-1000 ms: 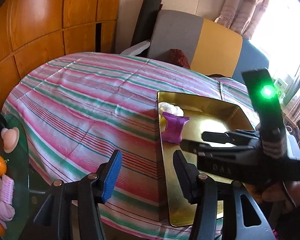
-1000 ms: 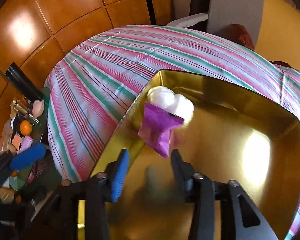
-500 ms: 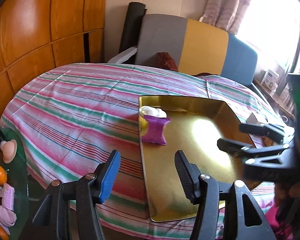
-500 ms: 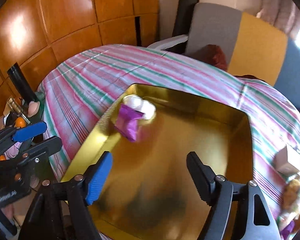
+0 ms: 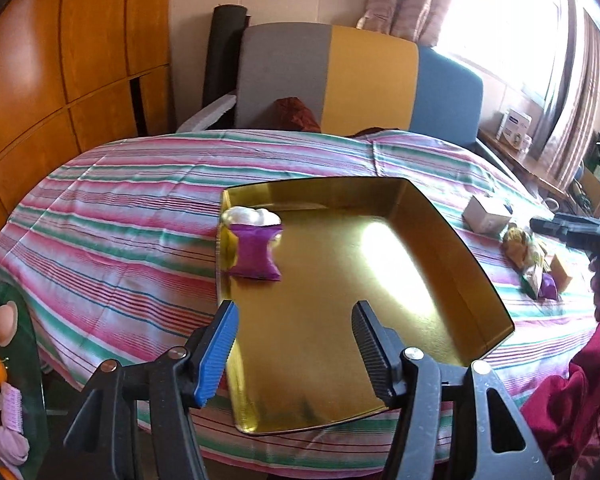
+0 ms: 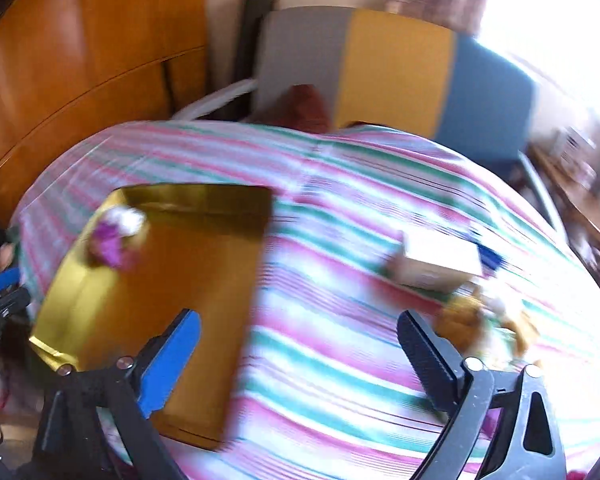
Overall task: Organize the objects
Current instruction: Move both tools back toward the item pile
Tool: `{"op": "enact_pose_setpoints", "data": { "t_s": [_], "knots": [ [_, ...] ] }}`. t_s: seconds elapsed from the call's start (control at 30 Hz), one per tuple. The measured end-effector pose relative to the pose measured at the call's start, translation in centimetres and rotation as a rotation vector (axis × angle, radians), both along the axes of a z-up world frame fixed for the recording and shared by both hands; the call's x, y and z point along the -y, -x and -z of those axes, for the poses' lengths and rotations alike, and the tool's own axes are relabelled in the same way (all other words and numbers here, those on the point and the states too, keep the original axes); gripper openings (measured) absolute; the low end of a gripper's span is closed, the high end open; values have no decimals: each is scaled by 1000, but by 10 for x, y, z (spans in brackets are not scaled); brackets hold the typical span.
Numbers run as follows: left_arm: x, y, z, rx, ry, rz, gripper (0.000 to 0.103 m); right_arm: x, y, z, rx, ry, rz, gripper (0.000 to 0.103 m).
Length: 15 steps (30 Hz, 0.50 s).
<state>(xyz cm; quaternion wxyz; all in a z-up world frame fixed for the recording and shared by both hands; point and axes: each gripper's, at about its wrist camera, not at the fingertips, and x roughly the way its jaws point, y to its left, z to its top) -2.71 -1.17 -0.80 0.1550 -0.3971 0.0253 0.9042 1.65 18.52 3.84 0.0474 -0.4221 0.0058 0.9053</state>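
A gold tray (image 5: 452,236) lies on the striped tablecloth. In its far left corner lie a purple packet (image 5: 256,254) and a white puffy item (image 5: 252,216). My left gripper (image 5: 296,344) is open and empty above the tray's near edge. In the blurred right wrist view my right gripper (image 6: 300,356) is open wide and empty over the cloth, right of the tray (image 6: 204,200). A white box (image 6: 440,264) and a yellow-brown wrapped bundle (image 6: 472,320) lie ahead of it to the right. The box (image 5: 486,216) and bundle (image 5: 524,248) also show in the left wrist view.
A small orange block (image 5: 562,274) and a purple piece (image 5: 548,290) lie beside the bundle. A grey, yellow and blue chair back (image 5: 360,80) stands behind the table. A glass side table (image 5: 4,380) with small toys is at the lower left. Wood panels line the left wall.
My right gripper has opened wide and swung right, away from the tray toward the white box and bundle. The purple packet stays in the tray. My left gripper view has shifted right over the tray.
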Motion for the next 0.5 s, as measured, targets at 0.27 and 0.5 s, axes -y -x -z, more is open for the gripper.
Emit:
{"op": "enact_pose_setpoints", "data": {
  "t_s": [0.27, 0.5],
  "knots": [
    [-37, -5, -3, 6, 14, 80, 65, -137, -43, -2, -75, 103, 336, 103],
    [-76, -8, -5, 20, 38, 153, 67, -240, -98, 41, -126, 270, 668, 103]
  ]
}}
